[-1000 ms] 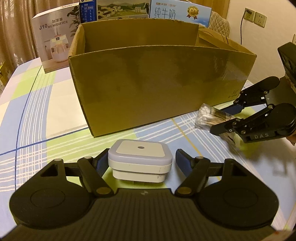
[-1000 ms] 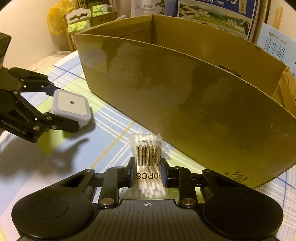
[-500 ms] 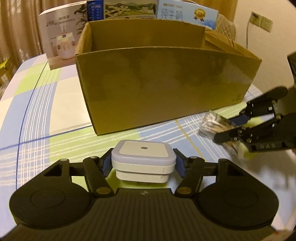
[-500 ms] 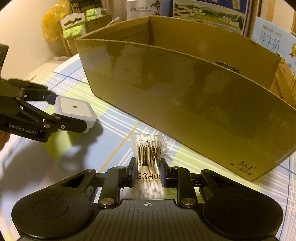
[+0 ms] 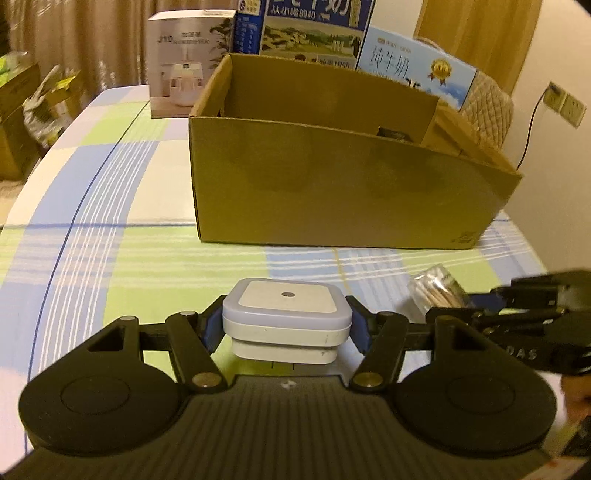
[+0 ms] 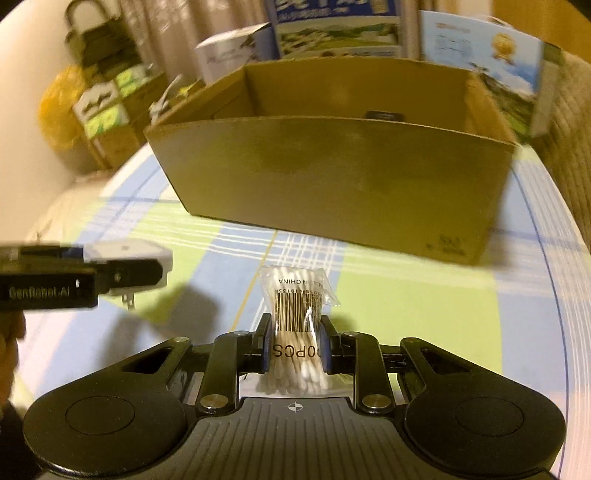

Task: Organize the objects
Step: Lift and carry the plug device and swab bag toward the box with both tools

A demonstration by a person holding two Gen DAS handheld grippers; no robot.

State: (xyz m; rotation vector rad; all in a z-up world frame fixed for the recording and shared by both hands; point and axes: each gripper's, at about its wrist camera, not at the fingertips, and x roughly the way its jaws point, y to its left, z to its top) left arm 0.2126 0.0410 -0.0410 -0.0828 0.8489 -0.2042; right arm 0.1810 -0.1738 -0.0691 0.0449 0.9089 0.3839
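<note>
Left gripper [image 5: 286, 328]: blue pads pressed against both sides of a white square night light [image 5: 287, 321], clamped. The night light sits level between the pads, small dark dot on its top face. From the right wrist view its plug prongs hang free below it, above a shadow on the cloth, so it is off the bench.

Right gripper [image 6: 294, 341]: jaws nearly together, clamped on a clear bag of cotton swabs [image 6: 297, 325]. Bag stands upright between the pads, barcode facing the camera, white swab tips bunched at the lower end. Whether the bag touches the bench cannot be told.

The two grippers are side by side, near each other. In the left wrist view the right gripper [image 5: 476, 306] comes in from the right edge with the swab bag [image 5: 436, 291] at its tip. In the right wrist view the left gripper [image 6: 122, 269] comes in from the left edge, blurred, holding the night light [image 6: 129, 253].

Bench [image 5: 92, 236]: covered in a checked cloth of blue, green and white.

Ahead of both grippers, well apart from them: an open cardboard box [image 5: 332, 192], standing on the bench. A dark item shows just over its near wall, inside at the right; too little visible to identify.

Behind the box: a white humidifier carton [image 5: 184, 70] and blue milk cartons [image 5: 314, 29], upright.
</note>
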